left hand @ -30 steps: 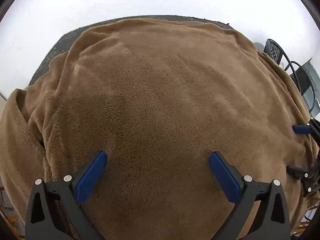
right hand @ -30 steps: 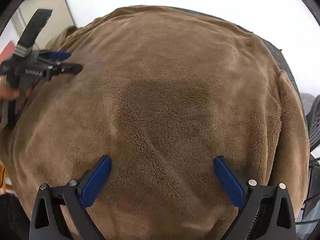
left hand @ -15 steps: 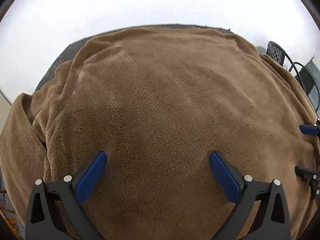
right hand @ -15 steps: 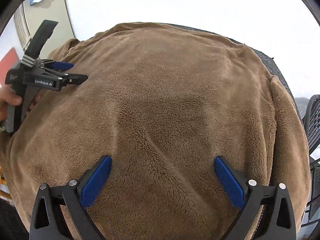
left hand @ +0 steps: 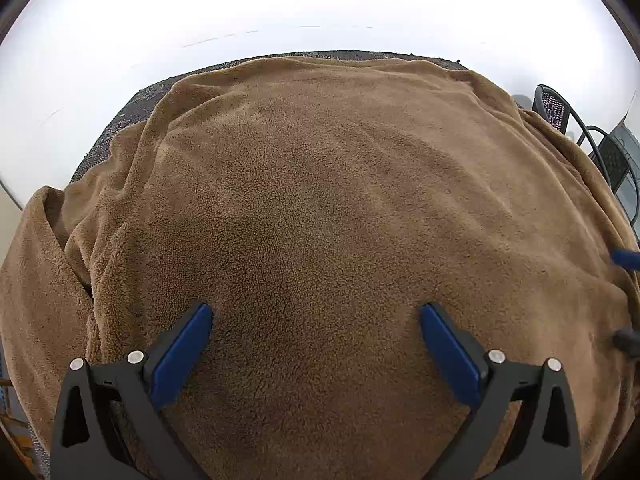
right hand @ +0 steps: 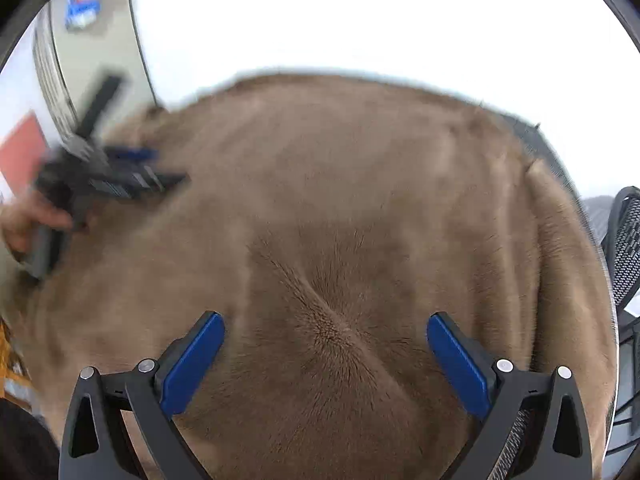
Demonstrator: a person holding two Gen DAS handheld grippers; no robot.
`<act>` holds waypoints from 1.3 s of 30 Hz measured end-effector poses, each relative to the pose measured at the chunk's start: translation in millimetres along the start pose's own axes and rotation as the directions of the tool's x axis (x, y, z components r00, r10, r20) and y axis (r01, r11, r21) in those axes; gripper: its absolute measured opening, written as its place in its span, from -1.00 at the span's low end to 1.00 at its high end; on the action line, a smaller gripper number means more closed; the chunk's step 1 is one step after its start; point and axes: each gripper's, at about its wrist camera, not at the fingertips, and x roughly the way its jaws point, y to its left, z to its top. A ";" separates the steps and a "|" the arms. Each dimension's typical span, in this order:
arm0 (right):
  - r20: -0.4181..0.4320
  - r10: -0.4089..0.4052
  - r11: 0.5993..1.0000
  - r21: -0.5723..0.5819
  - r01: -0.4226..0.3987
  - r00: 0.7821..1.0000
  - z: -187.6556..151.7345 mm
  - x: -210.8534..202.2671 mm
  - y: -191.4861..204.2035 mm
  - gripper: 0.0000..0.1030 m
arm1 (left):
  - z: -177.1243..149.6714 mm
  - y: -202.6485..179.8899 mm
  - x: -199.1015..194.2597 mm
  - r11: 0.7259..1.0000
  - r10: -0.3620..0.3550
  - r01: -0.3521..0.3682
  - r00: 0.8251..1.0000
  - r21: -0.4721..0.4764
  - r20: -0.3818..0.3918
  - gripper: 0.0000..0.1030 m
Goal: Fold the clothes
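A large brown fleece garment point(left hand: 328, 208) lies spread over the table and fills both views; in the right wrist view point(right hand: 340, 220) it is blurred by motion. My left gripper point(left hand: 316, 312) is open and empty, hovering just above the fleece near its front part. My right gripper point(right hand: 326, 320) is open and empty above the fleece, over a crease. The left gripper also shows in the right wrist view point(right hand: 160, 168), at the left edge of the garment, held by a hand. One blue fingertip of the right gripper point(left hand: 626, 258) shows at the right edge of the left wrist view.
A dark grey table mat point(left hand: 116, 132) shows past the garment's far left edge. A black mesh chair point(left hand: 554, 110) stands at the right, also in the right wrist view point(right hand: 624, 248). A white wall is behind. A red panel point(right hand: 22, 152) is at far left.
Both grippers have pulled back and tilted up, so the garment sits lower in the views and more wall shows. The right view is now motion-blurred. Both stay open.
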 end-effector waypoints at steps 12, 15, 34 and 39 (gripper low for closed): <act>0.217 -0.208 0.891 0.445 0.093 0.954 -118.4 -158.8 -108.1 1.00 | 5.5 -0.5 -3.0 1.000 0.000 0.000 0.999 0.000 -0.048 1.00; 0.165 -0.276 0.832 0.534 0.150 0.947 -148.6 -173.5 -128.4 0.88 | 11.1 -8.3 -14.3 0.999 -0.029 0.028 0.999 -0.019 -0.042 1.00; 0.135 -0.180 0.752 0.657 0.048 0.974 -157.5 -124.4 -169.8 -0.73 | 18.8 -139.1 -75.6 0.934 -0.271 0.261 0.963 0.242 0.006 1.00; 0.244 -0.214 0.788 0.616 0.019 0.946 -121.6 -143.5 -153.9 -0.82 | 15.8 -148.5 -74.1 0.923 -0.307 0.299 0.952 0.242 -0.006 1.00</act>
